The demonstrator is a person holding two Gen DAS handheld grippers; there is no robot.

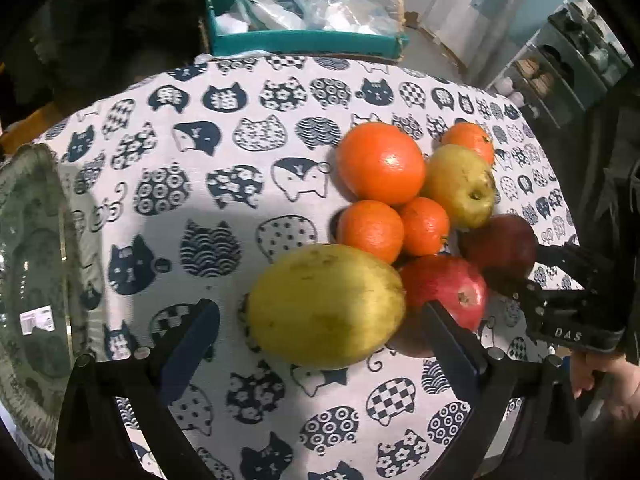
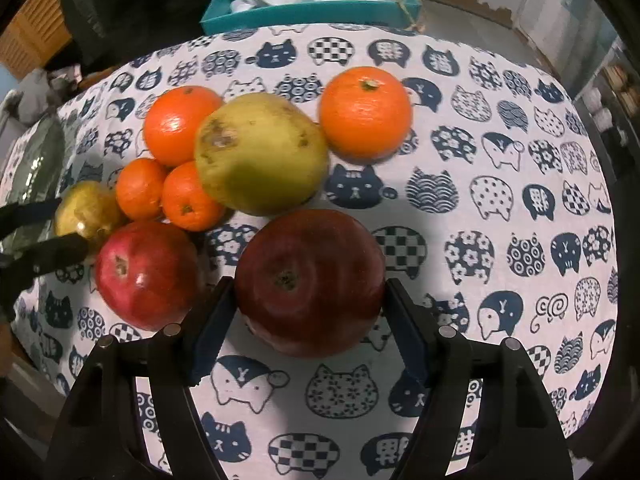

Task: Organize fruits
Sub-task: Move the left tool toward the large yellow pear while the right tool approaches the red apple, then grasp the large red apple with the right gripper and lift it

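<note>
A pile of fruit lies on the cat-print cloth [image 1: 224, 208]. In the left wrist view my left gripper [image 1: 320, 332] is open around a large yellow-green fruit [image 1: 324, 306], its fingers apart from it on both sides. A red apple [image 1: 444, 288], several oranges [image 1: 380, 162] and a yellow apple [image 1: 460, 184] lie behind. In the right wrist view my right gripper [image 2: 308, 316] has its pads against a dark red apple [image 2: 310, 280] that rests on the cloth. The right gripper also shows in the left wrist view [image 1: 516, 268] at that apple [image 1: 500, 244].
A glass dish [image 1: 28, 280] sits at the left table edge. A teal box [image 1: 304, 36] with plastic bags stands behind the table. A shelf unit [image 1: 560, 64] is at the far right. My hand [image 1: 604, 384] holds the right gripper.
</note>
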